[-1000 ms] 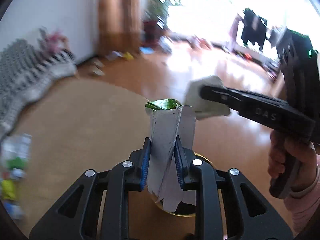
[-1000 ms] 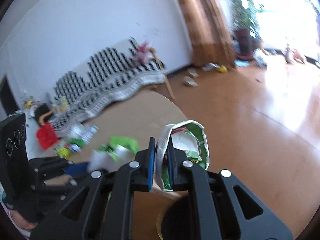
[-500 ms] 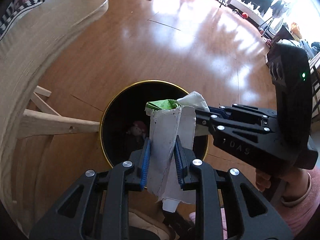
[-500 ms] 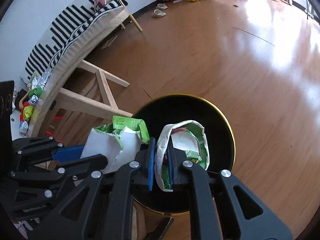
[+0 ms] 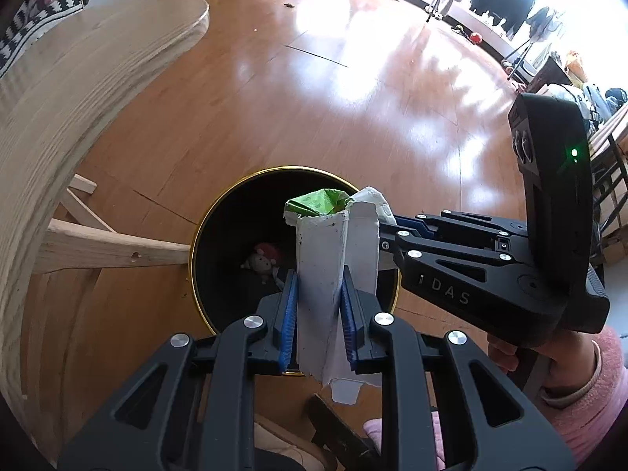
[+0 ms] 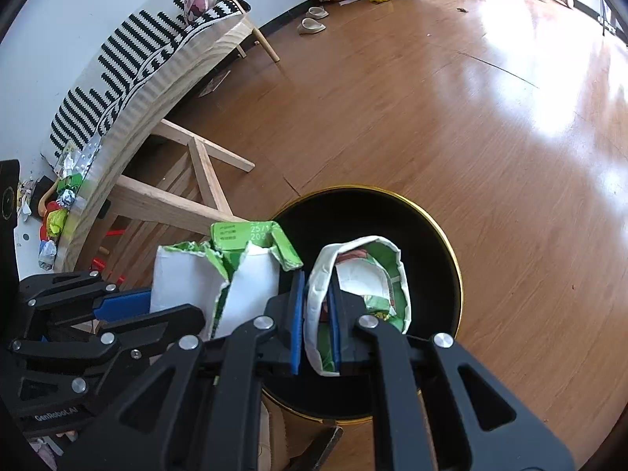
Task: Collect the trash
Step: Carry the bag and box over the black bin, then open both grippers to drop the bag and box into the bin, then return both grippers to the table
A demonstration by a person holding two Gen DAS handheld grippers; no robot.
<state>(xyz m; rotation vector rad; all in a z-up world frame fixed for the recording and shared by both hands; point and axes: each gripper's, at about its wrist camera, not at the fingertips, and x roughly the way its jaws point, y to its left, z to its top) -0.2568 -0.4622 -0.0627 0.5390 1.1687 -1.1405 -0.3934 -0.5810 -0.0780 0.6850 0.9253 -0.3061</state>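
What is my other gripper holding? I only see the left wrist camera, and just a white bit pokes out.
Observer: The right gripper is shut on a crushed white wrapper with green print inside, held over the black bin.
Operator: Is there any trash on the table?
Observer: Yes, colourful wrappers lie on the table top.
Operator: What's on the far side of my carton?
Observer: The torn carton has digits printed on its green top flap.
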